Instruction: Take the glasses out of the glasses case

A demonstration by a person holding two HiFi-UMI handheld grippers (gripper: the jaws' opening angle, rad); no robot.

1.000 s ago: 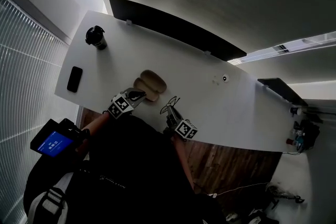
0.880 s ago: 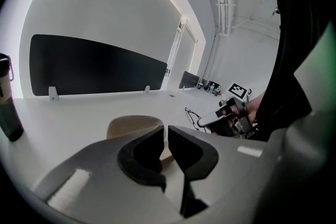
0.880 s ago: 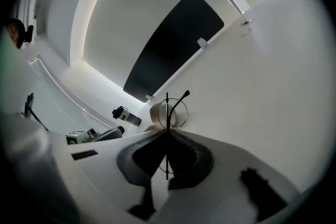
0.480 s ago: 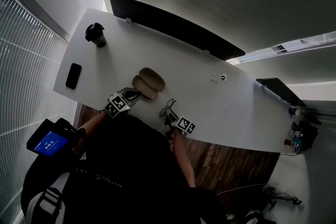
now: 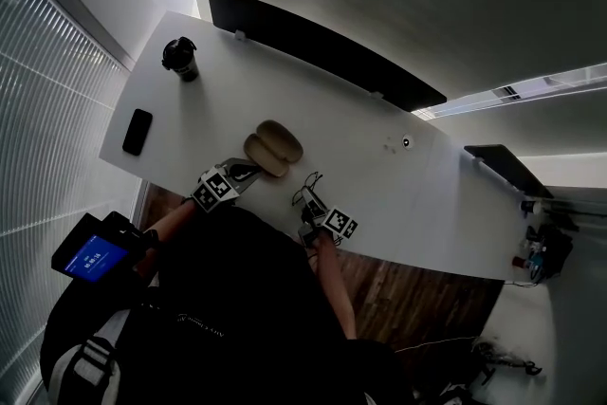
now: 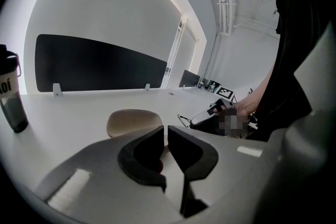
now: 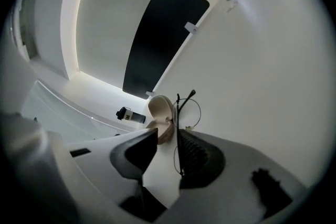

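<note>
Over by the desk's [image 5: 379, 175] left edge: phone [image 5: 137, 131] and bottle [image 5: 180, 59], phone only caught in the head view. Next, left tool [image 6: 165, 134] clenched on the near rim of the glasses case [image 5: 273, 148], lid flipped open, toward the front edge. Right of that, glasses [image 7: 188, 113] out of the case, sitting between the right tool's [image 7: 168, 134] jaws, just opened up, frame leaning on one pad only.
</note>
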